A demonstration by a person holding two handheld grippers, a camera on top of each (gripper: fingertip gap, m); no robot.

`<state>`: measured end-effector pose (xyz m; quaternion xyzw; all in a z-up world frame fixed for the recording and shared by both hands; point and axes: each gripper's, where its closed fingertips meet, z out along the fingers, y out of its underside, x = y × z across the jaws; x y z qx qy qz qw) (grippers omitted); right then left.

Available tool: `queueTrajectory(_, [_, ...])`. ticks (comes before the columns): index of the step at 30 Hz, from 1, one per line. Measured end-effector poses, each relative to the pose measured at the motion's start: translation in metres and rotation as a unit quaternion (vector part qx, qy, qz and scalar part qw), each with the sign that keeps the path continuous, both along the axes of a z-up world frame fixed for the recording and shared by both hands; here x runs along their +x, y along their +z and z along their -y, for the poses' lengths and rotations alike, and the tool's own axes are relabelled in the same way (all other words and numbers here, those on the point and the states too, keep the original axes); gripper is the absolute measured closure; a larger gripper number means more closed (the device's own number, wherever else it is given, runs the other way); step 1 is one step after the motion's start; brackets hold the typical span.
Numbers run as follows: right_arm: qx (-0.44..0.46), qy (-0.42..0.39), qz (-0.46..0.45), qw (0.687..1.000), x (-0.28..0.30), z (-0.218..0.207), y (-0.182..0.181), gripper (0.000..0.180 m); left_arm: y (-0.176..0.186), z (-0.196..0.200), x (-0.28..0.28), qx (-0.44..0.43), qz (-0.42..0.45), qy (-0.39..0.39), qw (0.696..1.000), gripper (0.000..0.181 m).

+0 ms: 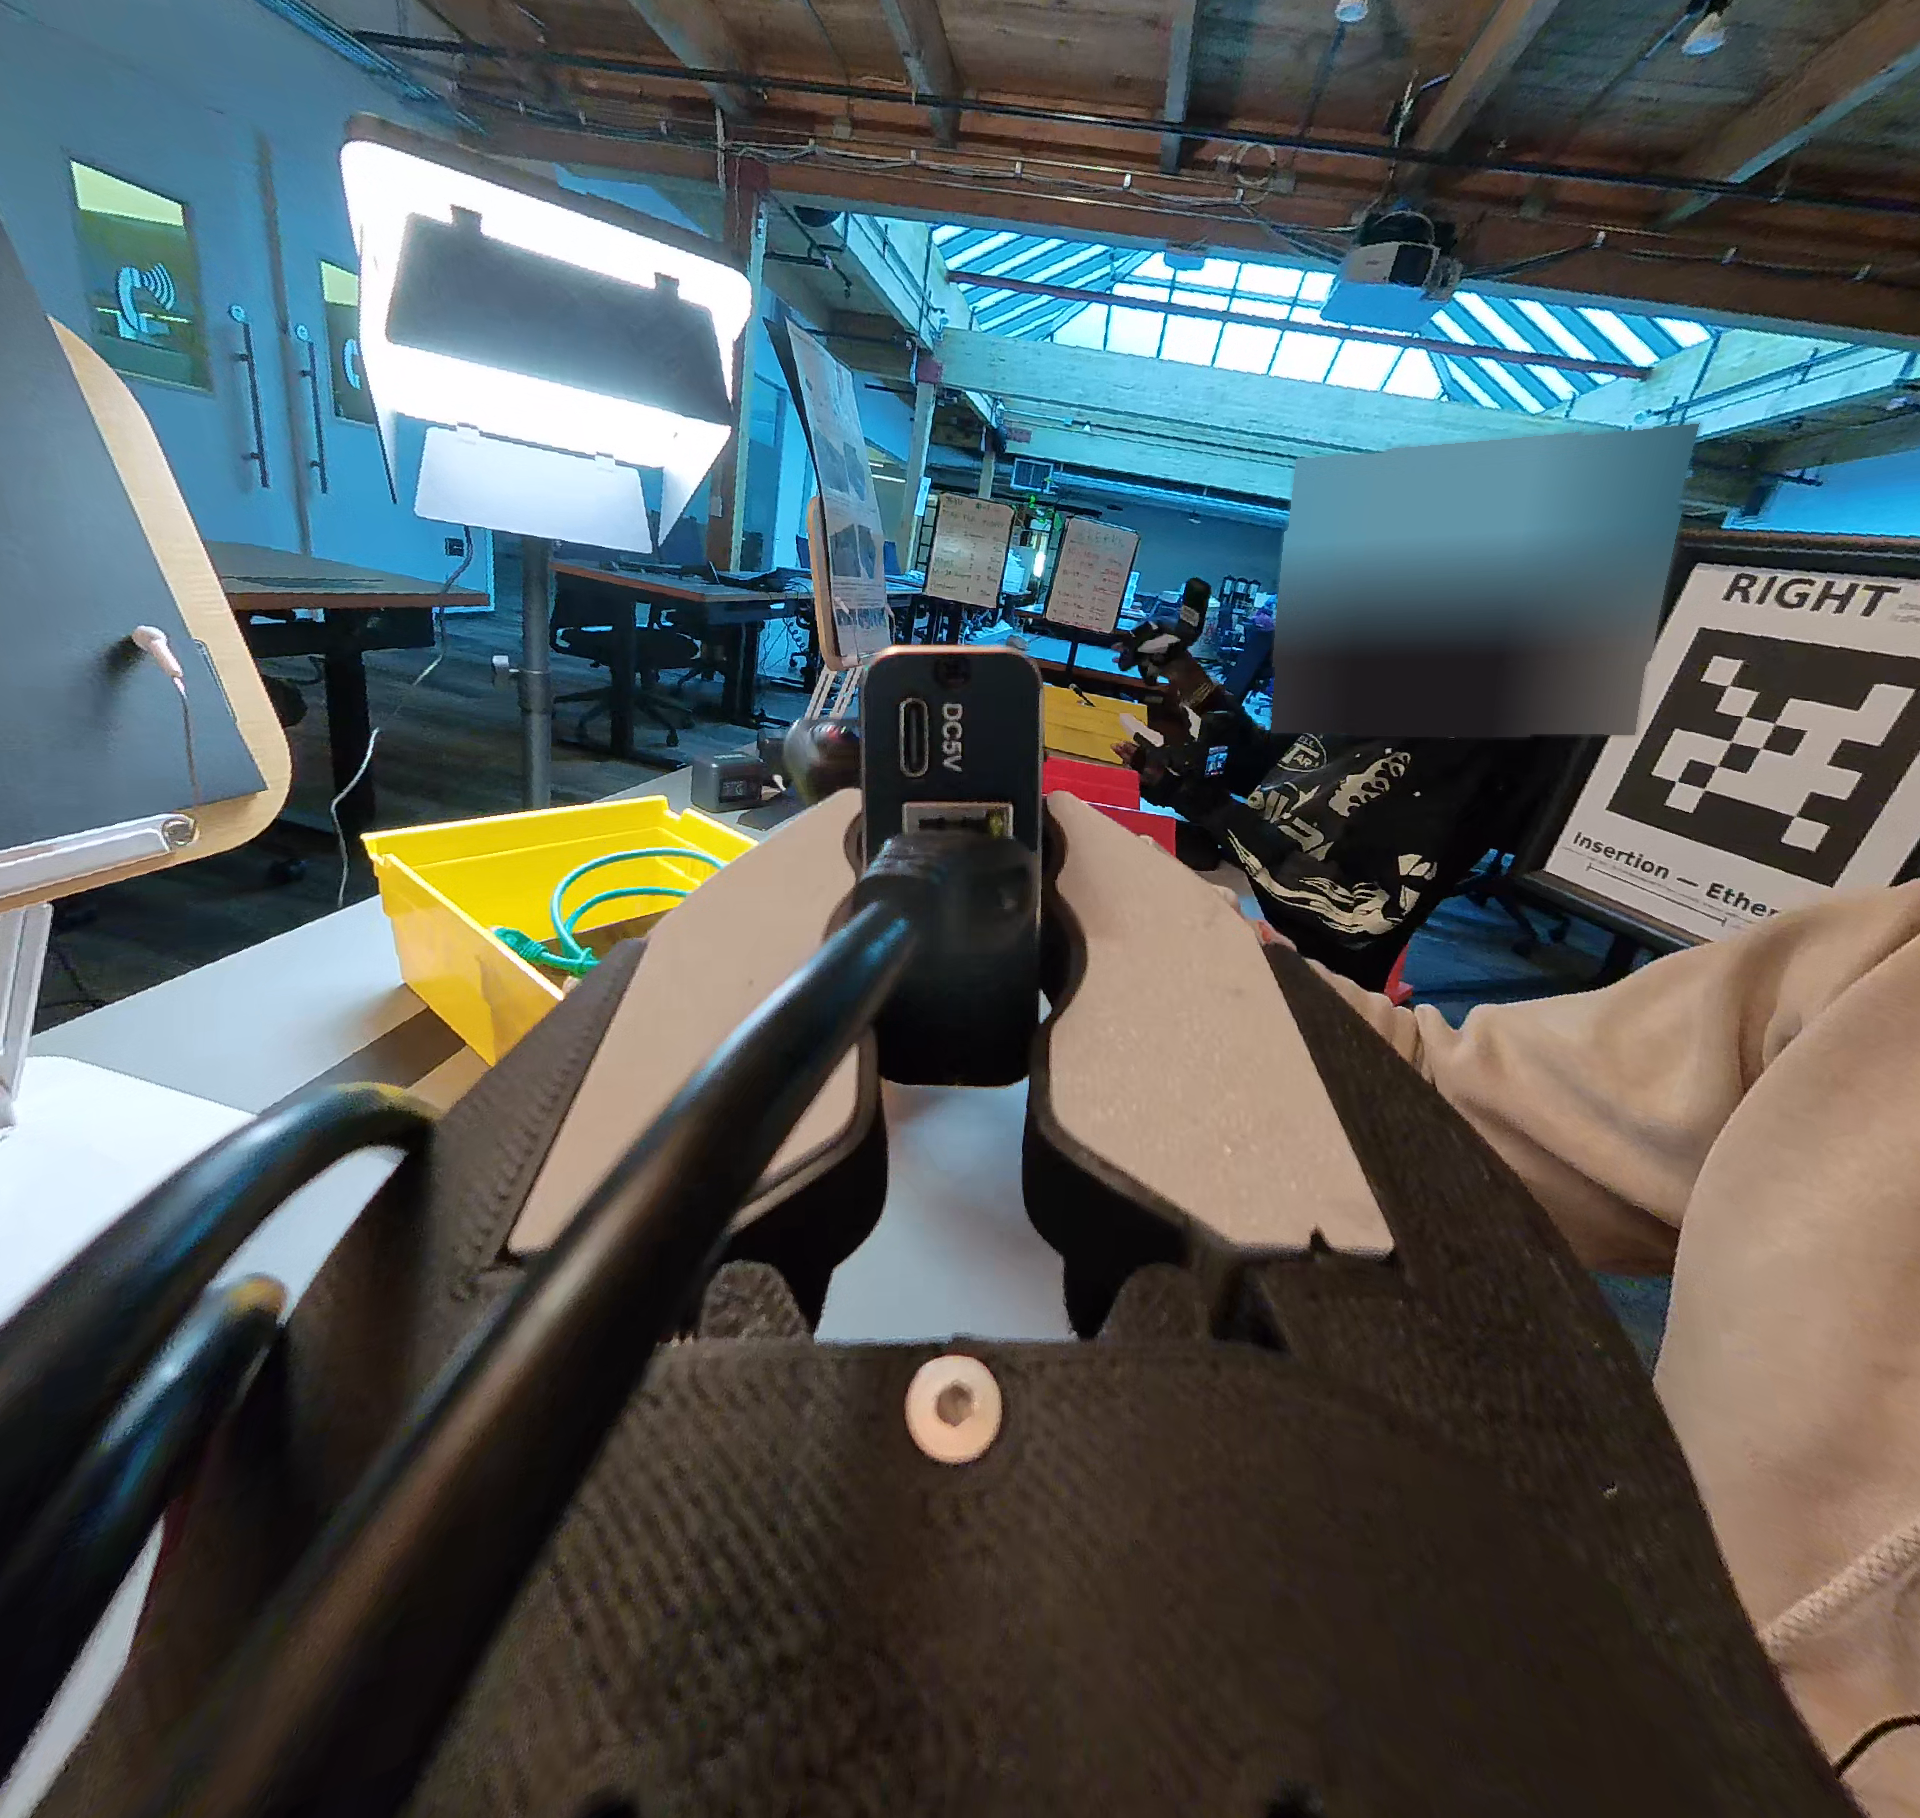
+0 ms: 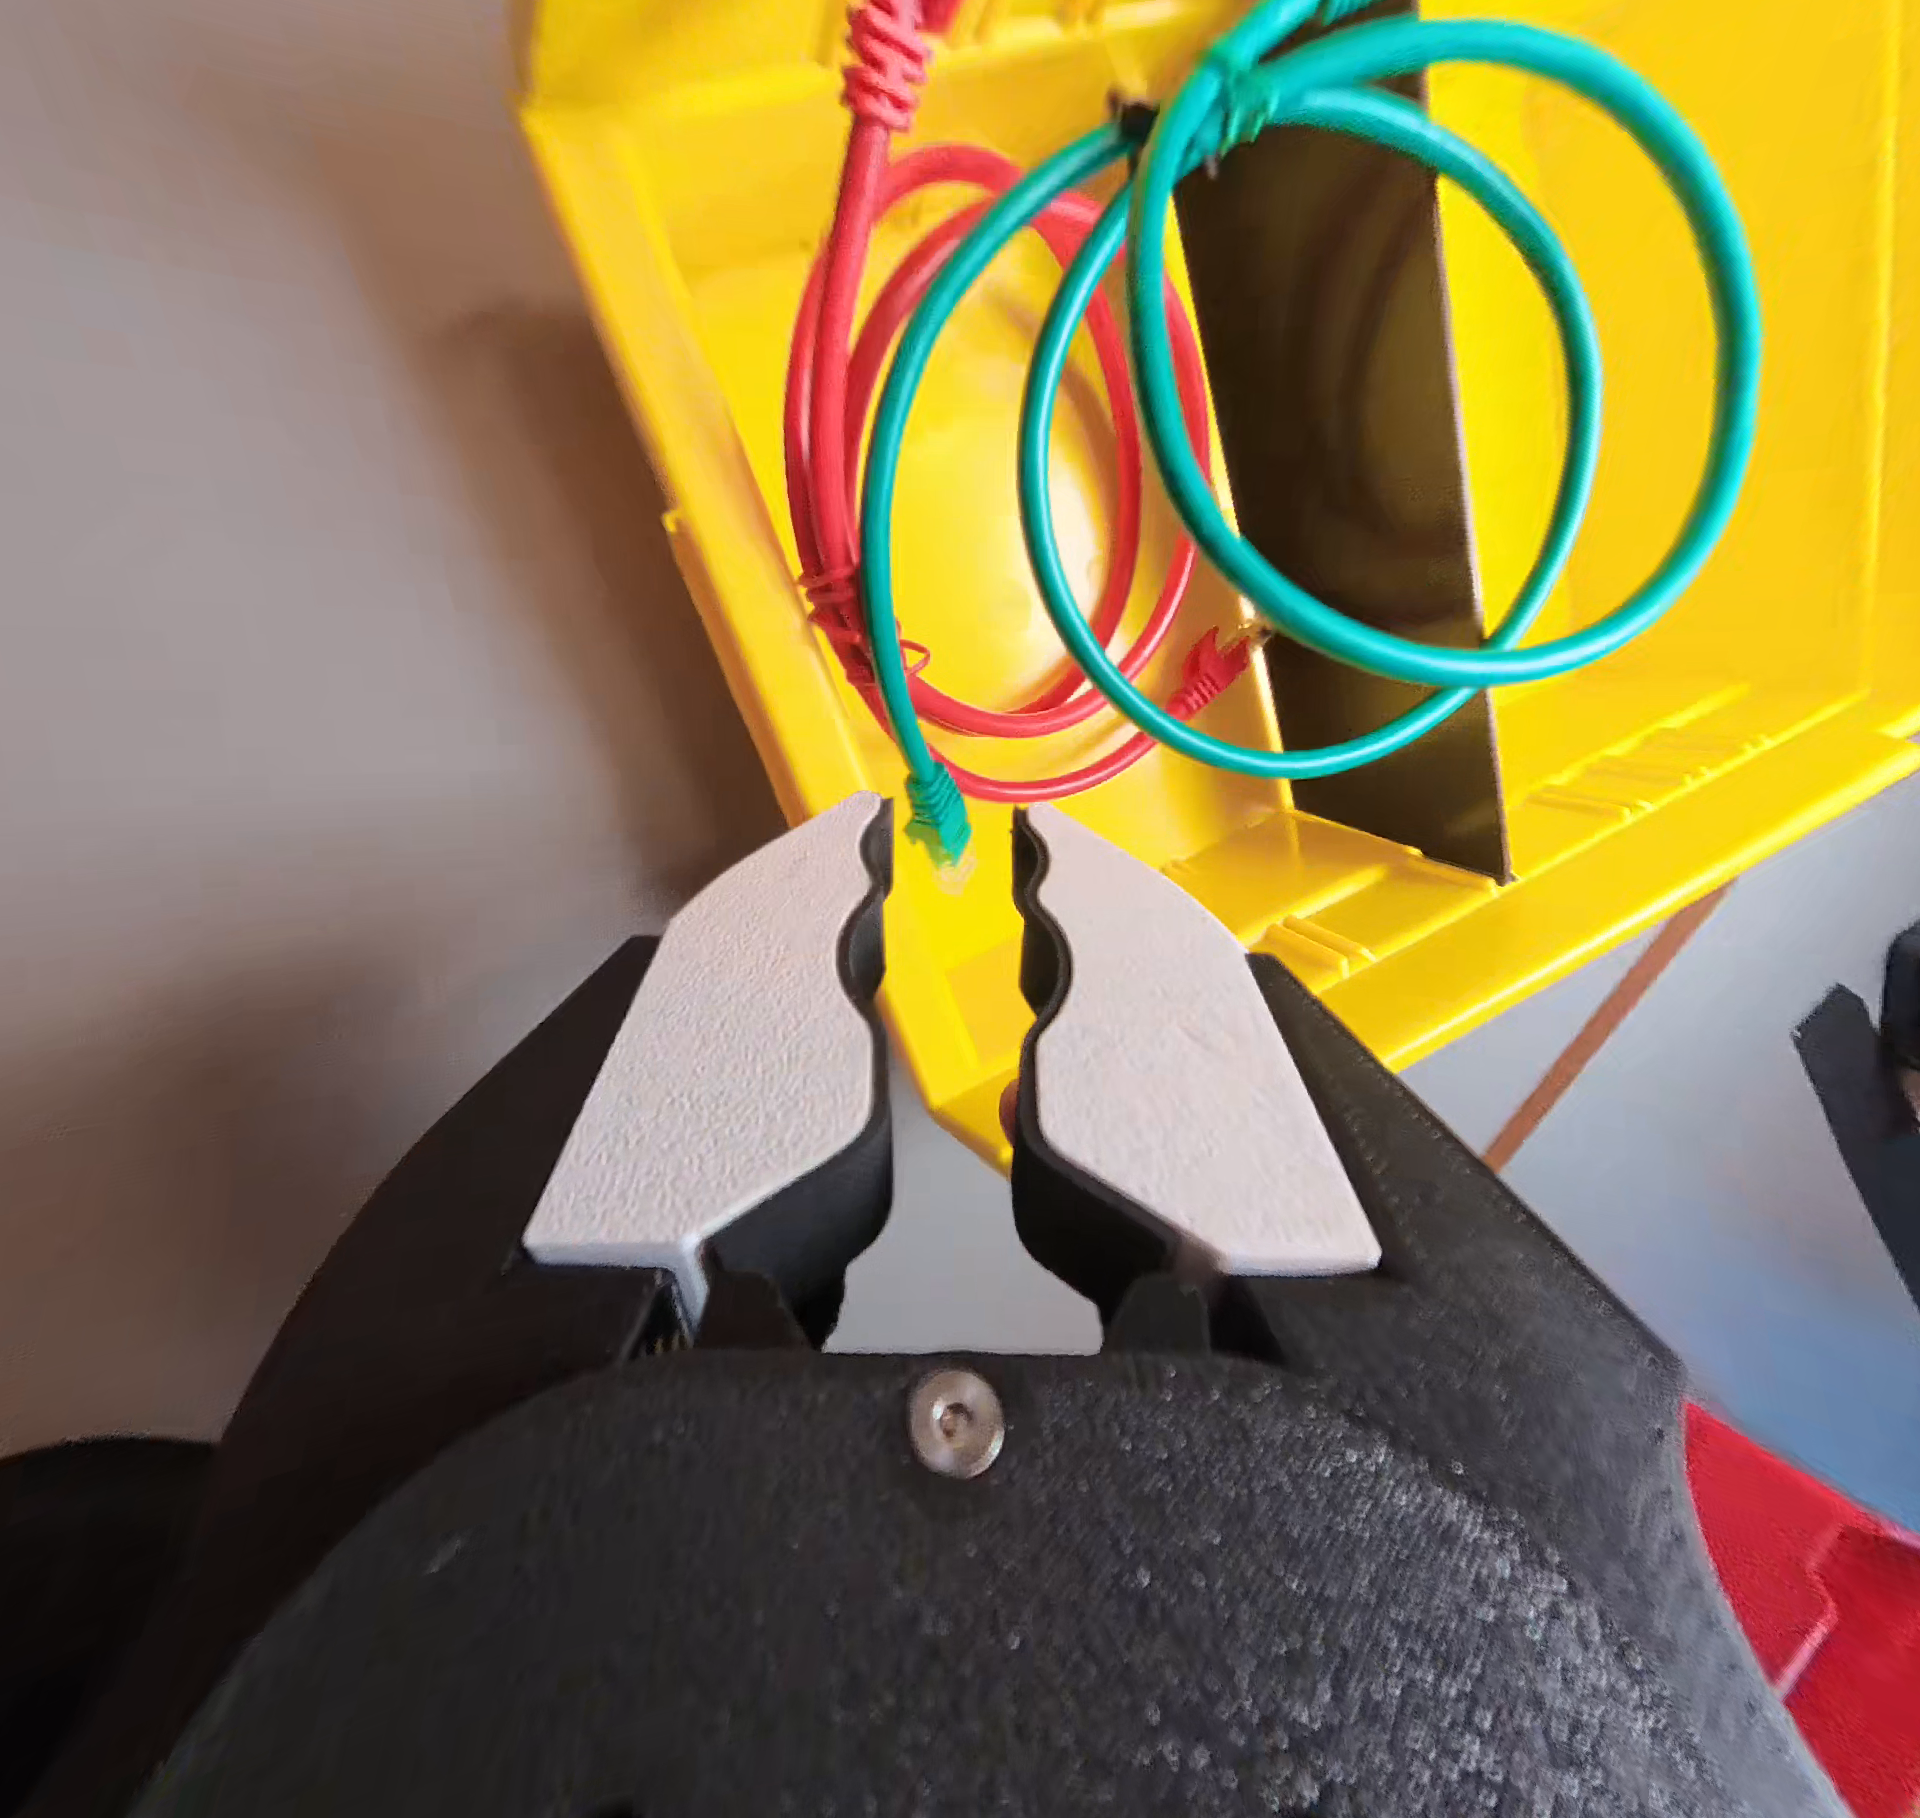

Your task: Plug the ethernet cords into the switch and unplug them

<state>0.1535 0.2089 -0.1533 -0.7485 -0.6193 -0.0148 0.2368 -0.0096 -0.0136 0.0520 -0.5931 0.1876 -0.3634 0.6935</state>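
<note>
The switch [image 1: 951, 864], a small black box held upright, is pinched between the two pale fingers of the left gripper [image 1: 951, 921], with its port side facing the left wrist camera. A black cord [image 1: 665, 1134] is plugged into the lower port on that side and runs toward the camera, looping off to the left of the switch. Above that plug sits a small oval port. Left of the switch and lower down, a yellow bin [image 1: 447, 895] rests on the white table [image 1: 208, 1020], and a coil of green cord [image 1: 603, 895] lies inside it. Right of the switch a beige sleeve [image 1: 1662, 1093] crosses the view, and farther right stands a white sign [image 1: 1766, 750] with a black square pattern.

In the right wrist view the right gripper [image 2: 951, 833] hangs over the near corner of the yellow bin [image 2: 1351, 937] with its fingers parted (a narrow gap, nothing clamped). The plug end [image 2: 940, 828] of the green cord [image 2: 1455, 366] lies in the gap at the fingertips; whether either finger touches it cannot be told. The rest of the green cord loops across the bin's dark divider [image 2: 1340, 418]. A red cord [image 2: 831, 366] is coiled in the same bin, partly under the green one. A red bin [image 2: 1787, 1581] shows at the lower right of the yellow bin.
</note>
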Motion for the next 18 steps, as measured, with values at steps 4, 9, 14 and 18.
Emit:
queueTrajectory(4, [0.009, 0.011, -0.066, 0.998, 0.004, 0.004, 0.033, 0.150, -0.010, -0.006, 0.003, -0.018, -0.008, -0.001, 1.000, 0.155])
queueTrajectory(9, [0.011, 0.173, -0.311, 0.935, -0.058, 0.071, 0.121, 0.145, -0.052, -0.017, 0.018, -0.108, -0.075, -0.036, 0.991, 0.154])
queueTrajectory(14, [-0.115, 0.348, -0.365, 0.856, -0.107, 0.186, 0.135, 0.139, -0.112, -0.017, 0.044, -0.195, -0.192, -0.084, 0.958, 0.155])
queueTrajectory(18, [-0.160, 0.388, -0.352, 0.837, -0.129, 0.227, 0.119, 0.136, -0.152, -0.005, 0.059, -0.231, -0.304, -0.116, 0.917, 0.154])
